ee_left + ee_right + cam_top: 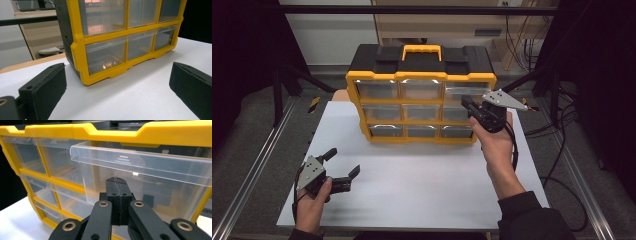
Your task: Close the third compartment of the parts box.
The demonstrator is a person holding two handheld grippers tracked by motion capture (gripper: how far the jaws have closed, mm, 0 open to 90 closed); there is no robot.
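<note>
right gripper view: right gripper [119, 195] closed against clear top-right drawer [140, 167]; left gripper [343, 167] open.

White tabletop [422, 185] sat on grey carpeted floor [257, 130], flanked by metal rails [247, 180]. Black frame struts [287, 75] rose at both sides. Pale wooden furniture [437, 22] stood behind; dark cables [562, 125] trailed at right. Surroundings were dim, the table lit.
</note>
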